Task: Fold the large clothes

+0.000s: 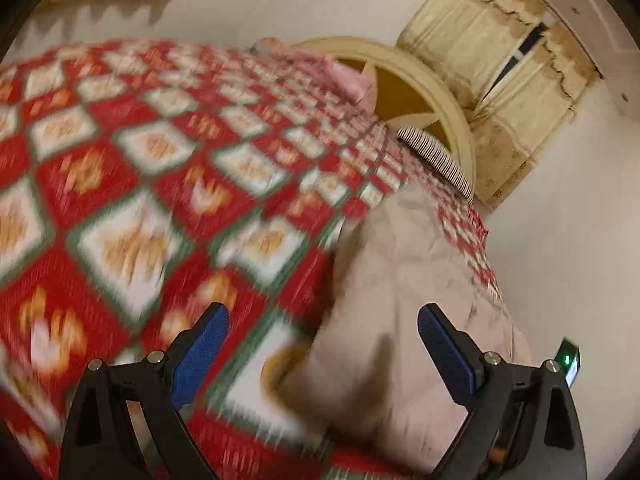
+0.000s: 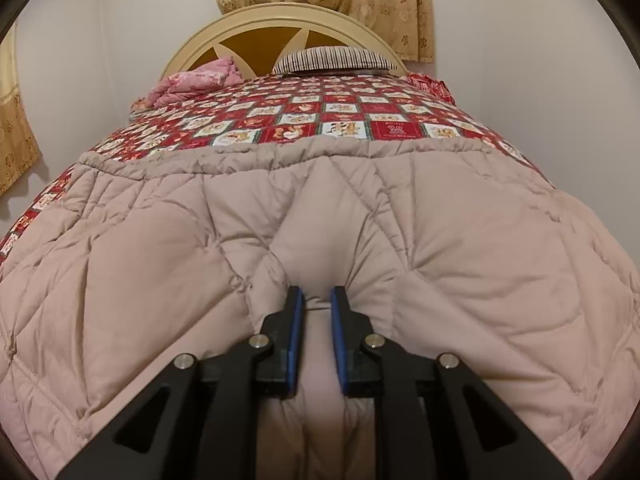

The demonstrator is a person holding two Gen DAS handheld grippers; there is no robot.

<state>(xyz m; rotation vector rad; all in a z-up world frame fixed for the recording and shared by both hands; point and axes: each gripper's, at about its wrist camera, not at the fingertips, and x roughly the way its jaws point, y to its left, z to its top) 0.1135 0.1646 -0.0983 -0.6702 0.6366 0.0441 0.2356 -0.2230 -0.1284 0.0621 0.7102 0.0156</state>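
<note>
Right gripper pinches a bunched fold of the beige quilted comforter spread over the bed's near end.
Soft, bulky, probably light; grip hems or corners. Left gripper gapes empty, view blurred.

bedspread: motion-blurred | quilt: cut off at btm edge

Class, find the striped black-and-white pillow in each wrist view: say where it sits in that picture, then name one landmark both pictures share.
Left wrist view: the striped black-and-white pillow is right of centre in the upper half, tilted, against the headboard at the red patchwork bedspread's far edge.
Right wrist view: the pillow lies top centre, level, beyond the beige quilted coat.
Shared landmark: the arched cream headboard.
</note>
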